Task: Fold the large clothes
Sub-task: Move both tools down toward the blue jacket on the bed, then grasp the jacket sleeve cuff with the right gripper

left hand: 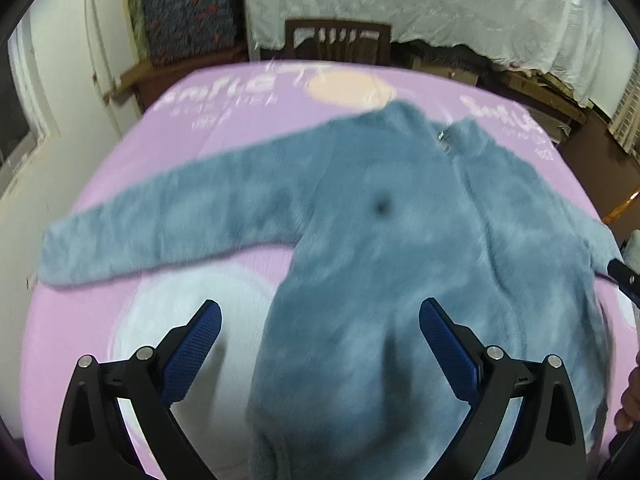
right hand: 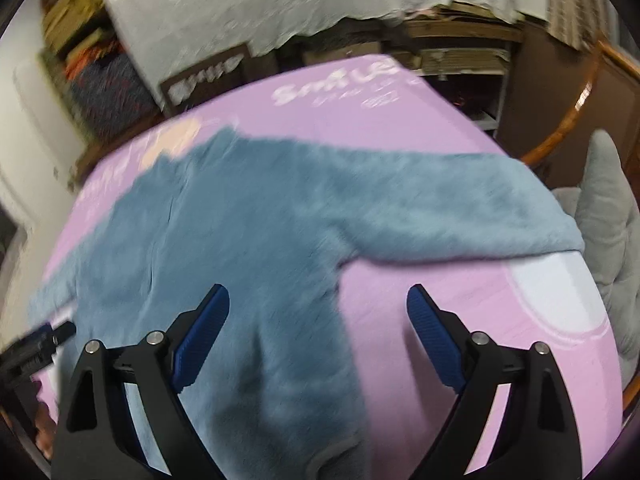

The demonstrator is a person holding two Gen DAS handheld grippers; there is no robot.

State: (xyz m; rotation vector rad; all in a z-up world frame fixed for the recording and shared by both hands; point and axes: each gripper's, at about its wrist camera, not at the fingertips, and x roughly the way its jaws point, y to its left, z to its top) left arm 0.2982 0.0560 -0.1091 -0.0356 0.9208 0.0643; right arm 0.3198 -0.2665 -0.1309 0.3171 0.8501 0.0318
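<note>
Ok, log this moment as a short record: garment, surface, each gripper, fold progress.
garment: blue fleece jacket, spread flat, both sleeves out to the sides
surface: pink printed table cover
left gripper: open, holding nothing, over the jacket's lower left edge
right gripper: open, holding nothing, over the jacket's lower right edge
fold progress: no fold made yet
image quality: both views motion-blurred

Colours and patterns

Garment (left hand: 392,248): plain slate blue. Table cover (left hand: 100,320): lilac, printed with white lettering and white and peach circles. Gripper pads (left hand: 192,356): blue, textured.
</note>
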